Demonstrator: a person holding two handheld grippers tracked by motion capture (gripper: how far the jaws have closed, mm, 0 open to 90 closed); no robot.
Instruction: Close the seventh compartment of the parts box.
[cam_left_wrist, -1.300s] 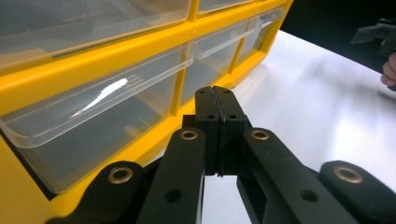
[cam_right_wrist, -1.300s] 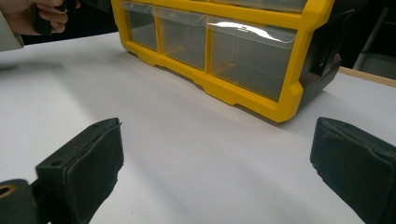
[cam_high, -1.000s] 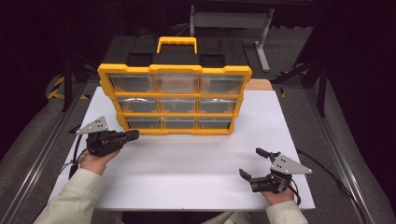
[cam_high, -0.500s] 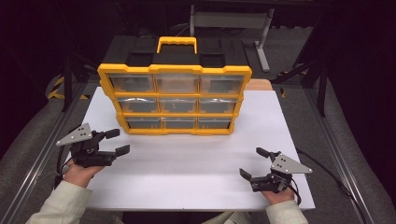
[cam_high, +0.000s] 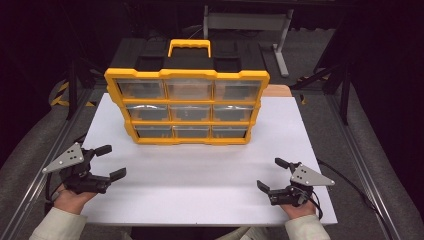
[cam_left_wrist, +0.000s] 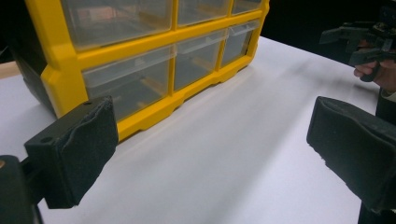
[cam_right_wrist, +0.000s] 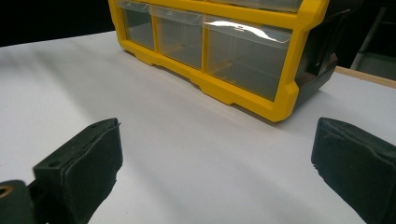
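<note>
A yellow organizer case (cam_high: 186, 105) with clear drawers and a black back stands upright on the white table (cam_high: 200, 170); it also fills the top of the left gripper view as the case (cam_left_wrist: 154, 56) and of the right gripper view as the case (cam_right_wrist: 219, 42). My left gripper (cam_high: 111, 162) rests at the table's front left, away from the case; its jaws have just been opening and now stand wide open with nothing between them. My right gripper (cam_high: 272, 174) sits open at the front right, also empty. In the left gripper view the right gripper (cam_left_wrist: 357, 42) appears far off.
The case has a yellow carry handle (cam_high: 189, 46) on top. Metal rails (cam_high: 50, 160) run along both sides of the table, with dark floor beyond. A wooden edge (cam_high: 277, 91) peeks out behind the case's right side.
My left gripper has drawn back from the case's lower left corner toward the front left edge, and its jaws have gone from shut to wide open. The right gripper has stayed put.
</note>
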